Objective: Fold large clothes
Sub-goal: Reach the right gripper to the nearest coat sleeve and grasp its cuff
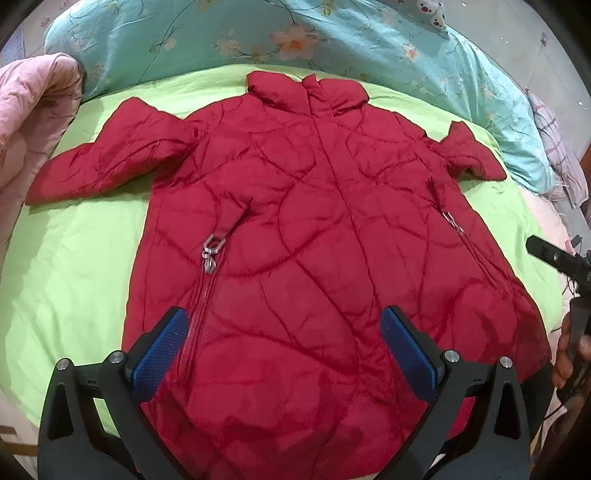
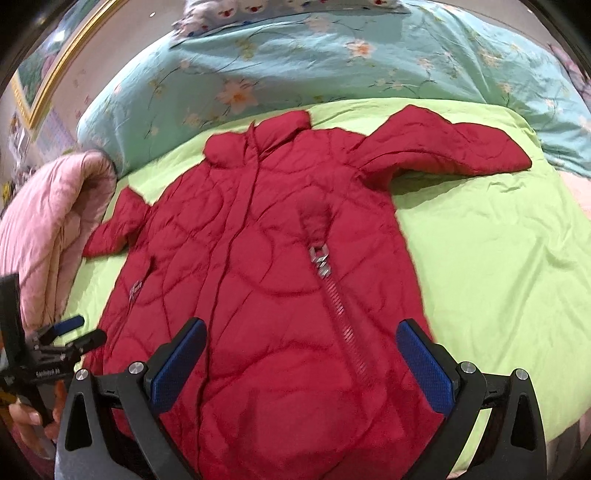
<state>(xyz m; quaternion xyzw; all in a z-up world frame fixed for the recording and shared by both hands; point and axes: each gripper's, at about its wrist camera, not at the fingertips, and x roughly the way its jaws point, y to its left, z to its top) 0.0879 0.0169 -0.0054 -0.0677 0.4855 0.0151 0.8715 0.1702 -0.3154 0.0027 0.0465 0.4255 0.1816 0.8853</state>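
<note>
From your left wrist view, the red quilted puffer coat (image 1: 295,229) lies front-up and spread flat on the lime-green bed sheet (image 1: 74,266), collar toward the teal floral duvet (image 1: 221,33), both sleeves out to the sides. Your left hand-held gripper (image 1: 284,347) hangs over the hem end with its blue-padded fingers (image 1: 162,350) spread wide and nothing between them. A clear plastic zip pull (image 1: 212,251) sits on the pocket ahead of the left finger. A pink quilted blanket (image 1: 33,118) is bunched at the bed's left edge.

From your right wrist view, your right hand-held gripper (image 2: 301,354) is likewise released, fingers apart above the lower front panel, gripping nothing. The long sleeve (image 2: 454,147) stretches right across the sheet; the shorter-looking one (image 2: 114,229) lies near the pink blanket.

Judging by this layout, no fold is made yet: you are at the start. The next move probably calls for pinching a sleeve cuff or side edge and carrying it across the chest. Bite deep, since the padding is thick and slippery-looking.
</note>
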